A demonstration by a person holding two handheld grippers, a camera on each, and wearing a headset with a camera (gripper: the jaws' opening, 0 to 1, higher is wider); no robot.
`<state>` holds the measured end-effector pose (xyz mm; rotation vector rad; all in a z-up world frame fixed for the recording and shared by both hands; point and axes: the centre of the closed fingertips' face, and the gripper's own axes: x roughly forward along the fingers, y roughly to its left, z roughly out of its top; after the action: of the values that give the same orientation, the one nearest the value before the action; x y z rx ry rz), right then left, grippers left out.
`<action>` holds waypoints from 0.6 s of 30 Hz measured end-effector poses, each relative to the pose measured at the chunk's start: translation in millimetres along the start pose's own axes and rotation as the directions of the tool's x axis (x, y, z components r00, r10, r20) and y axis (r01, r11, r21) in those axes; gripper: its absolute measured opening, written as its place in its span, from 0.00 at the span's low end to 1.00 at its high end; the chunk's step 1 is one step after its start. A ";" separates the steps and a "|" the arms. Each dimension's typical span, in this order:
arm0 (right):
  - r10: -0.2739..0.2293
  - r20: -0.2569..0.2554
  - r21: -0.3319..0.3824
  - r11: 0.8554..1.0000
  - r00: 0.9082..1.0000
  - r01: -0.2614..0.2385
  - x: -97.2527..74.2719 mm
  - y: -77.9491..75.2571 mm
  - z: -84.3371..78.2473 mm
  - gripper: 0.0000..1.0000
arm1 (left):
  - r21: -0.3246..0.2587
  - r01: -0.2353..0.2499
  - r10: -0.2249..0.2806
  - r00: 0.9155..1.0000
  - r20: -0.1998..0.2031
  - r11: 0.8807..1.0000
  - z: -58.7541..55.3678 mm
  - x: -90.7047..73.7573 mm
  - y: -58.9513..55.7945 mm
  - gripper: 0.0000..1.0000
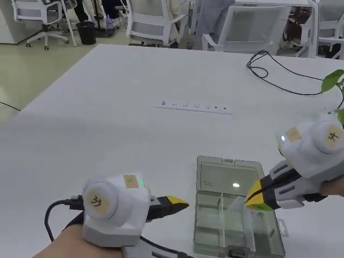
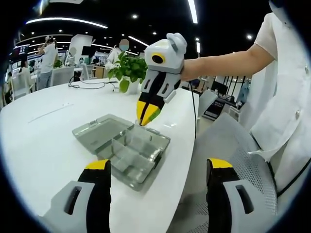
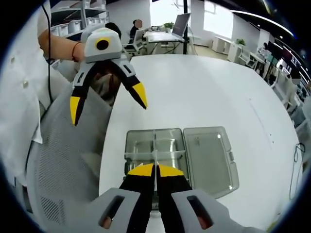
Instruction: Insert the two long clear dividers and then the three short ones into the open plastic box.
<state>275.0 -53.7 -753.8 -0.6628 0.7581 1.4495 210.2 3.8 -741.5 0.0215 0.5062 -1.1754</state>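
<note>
1. L side, nearest: left gripper low over the counter, just left of the box. Jaws spread wide and holding nothing, as its own view and the right gripper view show.
2. Box sits on the counter near the front edge, between the two grippers. It is clear plastic, w/ the lid folded flat open on the far side.
3. Inside the box: one fitted divider stands upright, running front to back. Other clear walls cross it, but the count can't be told.
4. R side: right gripper comes in from the right, tips over the box's right half. Jaws are pinched together on a thin clear divider.
5. The held divider hangs below the tips, above the right compartments. It is seen edge-on in the right gripper view. Can't tell if its lower edge touches the box.
6. Mid counter, well beyond the lid: flat white power strip.
7. Far right: black cable looped on the counter, and green plant leaves at the edge.
8. Beyond the counter: white office chairs.
</note>
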 end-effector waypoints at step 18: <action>-0.003 0.004 -0.012 1.000 1.000 0.003 3.2 8.0 -0.7 0.03 | -0.010 -0.003 0.003 1.000 0.005 1.000 -0.4 0.0 -0.6 0.82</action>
<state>266.8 -52.0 -756.3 -0.6694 0.7452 1.4535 209.6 3.6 -741.6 0.0111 0.5072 -1.1698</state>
